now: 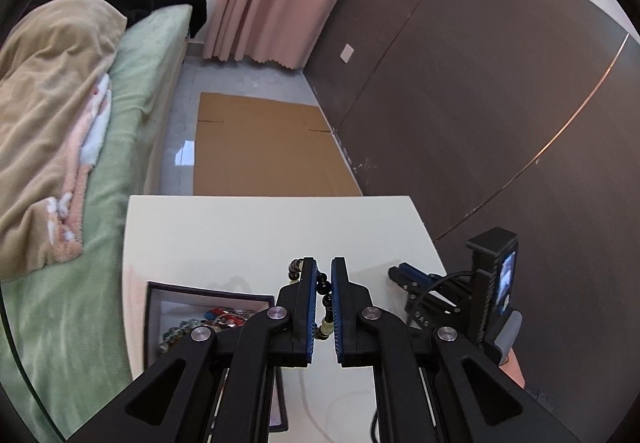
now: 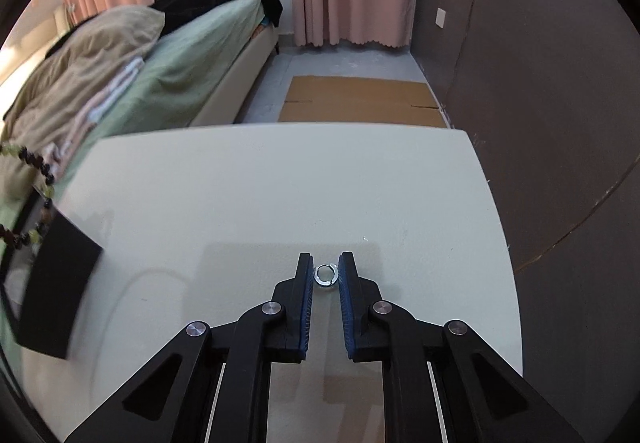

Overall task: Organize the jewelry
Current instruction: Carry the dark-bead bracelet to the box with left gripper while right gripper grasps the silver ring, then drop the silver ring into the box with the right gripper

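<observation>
- The job looks partly done, as I judge it: the tray (image 1: 154, 307) at the table's (image 1: 260, 227) left edge already holds a small heap of beads and coloured pieces (image 1: 208, 321).
- 2 pieces are not in the tray: a bracelet (image 1: 325, 289) of dark and pale beads, and a silver ring (image 2: 326, 275).
- My left gripper (image 1: 325, 275) has its pads nearly together on the bracelet. A few beads show in the narrow gap and a few more beside the left fingertip (image 1: 308, 271), so I am holding it, lifted over the table just right of the tray.
- The right wrist view shows the same strand hanging at its far left, blurred.
- The ring lies flat on the table, towards the near right part, well apart from the tray.
- My right gripper (image 2: 326, 263) sits low over the table with the ring between its fingertips. The jaws are parted a little wider than the ring; I see thin gaps on both sides, so nothing is gripped.
- Left to do, I reckon: drop the bracelet into the tray, then pinch the ring and carry it there.
</observation>
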Motion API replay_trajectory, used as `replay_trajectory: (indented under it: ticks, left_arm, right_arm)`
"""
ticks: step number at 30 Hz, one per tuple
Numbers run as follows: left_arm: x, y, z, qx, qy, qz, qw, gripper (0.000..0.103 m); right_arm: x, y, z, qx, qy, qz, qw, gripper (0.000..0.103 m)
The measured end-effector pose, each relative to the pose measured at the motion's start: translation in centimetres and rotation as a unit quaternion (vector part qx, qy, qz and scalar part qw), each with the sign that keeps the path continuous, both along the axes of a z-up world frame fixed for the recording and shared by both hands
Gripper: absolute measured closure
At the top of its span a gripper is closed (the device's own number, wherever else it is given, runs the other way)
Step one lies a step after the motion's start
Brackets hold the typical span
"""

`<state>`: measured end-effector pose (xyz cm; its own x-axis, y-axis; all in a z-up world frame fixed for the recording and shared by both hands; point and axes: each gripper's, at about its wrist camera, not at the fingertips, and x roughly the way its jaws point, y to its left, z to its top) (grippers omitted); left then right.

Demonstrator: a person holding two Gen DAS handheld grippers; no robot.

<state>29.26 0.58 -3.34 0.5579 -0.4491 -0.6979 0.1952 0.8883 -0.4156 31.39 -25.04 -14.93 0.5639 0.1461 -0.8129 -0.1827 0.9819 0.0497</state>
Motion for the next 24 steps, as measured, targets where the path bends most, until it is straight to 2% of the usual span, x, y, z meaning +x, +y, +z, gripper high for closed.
replay_trajectory:
  ticks: [8,18,20,21,22,24]
  left_arm:
    - [-1.2,2.3,0.3,-0.011,-0.003,0.012,0.9999,0.096]
    - [-1.2,4.0,-0.6,0.019,0.012,0.03,0.9993,0.094]
    - [-1.0,4.6,-0.9,0.018,0.031,0.034,0.9988,0.086]
    - [-1.0,5.3,-1.0,0.01,0.036,0.038,0.9986,0.073]
    - [-1.1,5.7,-0.8,0.006,0.035,0.044,0.9984,0.055]
    - [-1.6,6.7,-0.2,0.002,0.022,0.06,0.998,0.035]
  right_arm:
    - [-2.0,0.8,3.1,0.043,-0.023,-0.011,0.999,0.089]
    - [-4.1,4.7,6.6,0.092,-0.047,0.02,0.994,0.089]
    - [-4.3,5.7,7.0,0.106,-0.049,0.03,0.993,0.089]
    - [-4.4,6.0,7.1,0.112,-0.05,0.035,0.992,0.089]
    - [-4.5,6.6,7.3,0.119,-0.05,0.04,0.991,0.089]
    - [-4.7,7.6,7.4,0.132,-0.049,0.052,0.989,0.089]
